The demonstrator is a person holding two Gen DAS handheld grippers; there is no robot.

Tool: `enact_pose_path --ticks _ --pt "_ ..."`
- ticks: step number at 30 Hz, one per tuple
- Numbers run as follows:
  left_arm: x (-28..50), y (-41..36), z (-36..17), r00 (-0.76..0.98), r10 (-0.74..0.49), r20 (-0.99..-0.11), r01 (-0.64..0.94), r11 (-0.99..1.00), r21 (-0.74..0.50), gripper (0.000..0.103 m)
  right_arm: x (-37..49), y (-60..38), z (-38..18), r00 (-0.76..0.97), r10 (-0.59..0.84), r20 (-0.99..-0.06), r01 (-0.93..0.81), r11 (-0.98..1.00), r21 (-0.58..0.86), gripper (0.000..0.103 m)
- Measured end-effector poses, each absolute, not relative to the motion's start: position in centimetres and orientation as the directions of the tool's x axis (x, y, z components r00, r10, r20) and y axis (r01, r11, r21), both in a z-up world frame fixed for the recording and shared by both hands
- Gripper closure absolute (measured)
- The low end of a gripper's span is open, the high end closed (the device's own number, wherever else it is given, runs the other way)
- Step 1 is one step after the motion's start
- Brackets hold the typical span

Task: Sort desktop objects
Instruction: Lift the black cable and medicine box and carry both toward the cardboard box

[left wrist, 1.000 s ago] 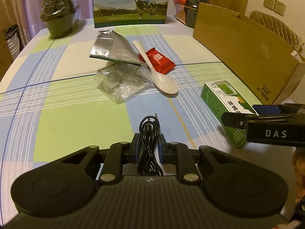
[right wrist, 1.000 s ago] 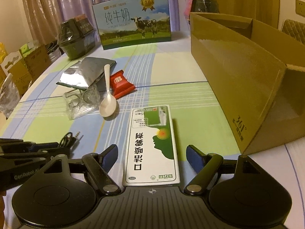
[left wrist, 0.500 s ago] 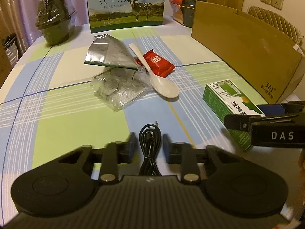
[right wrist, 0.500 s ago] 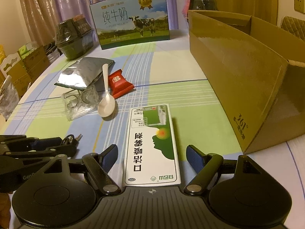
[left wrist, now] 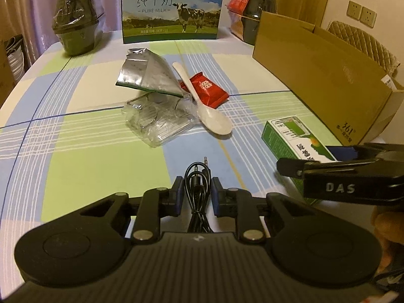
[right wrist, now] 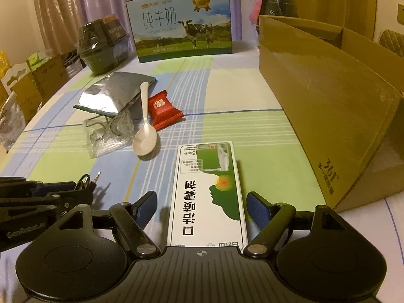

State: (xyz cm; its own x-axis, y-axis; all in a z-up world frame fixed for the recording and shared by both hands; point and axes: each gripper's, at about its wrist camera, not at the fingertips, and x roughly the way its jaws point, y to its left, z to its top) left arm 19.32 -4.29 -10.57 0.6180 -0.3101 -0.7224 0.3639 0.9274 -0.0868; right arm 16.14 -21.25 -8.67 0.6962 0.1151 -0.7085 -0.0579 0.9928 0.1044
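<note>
I see purple curtains [right wrist: 101,5] behind the checked table [left wrist: 75,156], wall sockets [left wrist: 361,14], a quilted chair [left wrist: 363,43], warm light.

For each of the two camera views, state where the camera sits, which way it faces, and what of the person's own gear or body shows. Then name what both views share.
Left wrist: on the left gripper, low over the table, facing the milk carton; its fingers flank the cable; the right gripper and a hand show at right.
Right wrist: on the right gripper, facing the same way; open fingers straddle the green box; the left gripper shows at left.
Shared: spoon, red packet, foil pouch, cardboard box.
</note>
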Motion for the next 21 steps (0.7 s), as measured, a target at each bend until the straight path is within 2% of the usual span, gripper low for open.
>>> enact_pose_path --ticks 2,4,6,21 --pt "19.3 -4.3 -10.4 0.62 -0.313 -0.72 0.367 0.926 -0.087 0.085 16.2 -21.0 -8.8 0.695 0.11 -0.71 -0.066 0.994 0.088 0.028" --pt "19.2 -4.3 -10.4 0.619 -0.316 -0.719 0.368 0.926 -0.09 0.086 16.4 -20.8 -8.9 0.692 0.109 -0.714 -0.072 0.994 0.082 0.035" --pt "19.2 -4.2 -10.3 0.619 -0.318 -0.718 0.369 0.925 -0.092 0.086 16.5 -20.7 -9.0 0.686 0.093 -0.722 -0.065 0.996 0.067 0.049" --pt "17.6 -4.2 -8.2 0.636 -0.322 -0.701 0.379 0.922 -0.08 0.086 14.2 -22.0 -6.0 0.73 0.091 -0.678 -0.029 0.994 0.102 0.05"
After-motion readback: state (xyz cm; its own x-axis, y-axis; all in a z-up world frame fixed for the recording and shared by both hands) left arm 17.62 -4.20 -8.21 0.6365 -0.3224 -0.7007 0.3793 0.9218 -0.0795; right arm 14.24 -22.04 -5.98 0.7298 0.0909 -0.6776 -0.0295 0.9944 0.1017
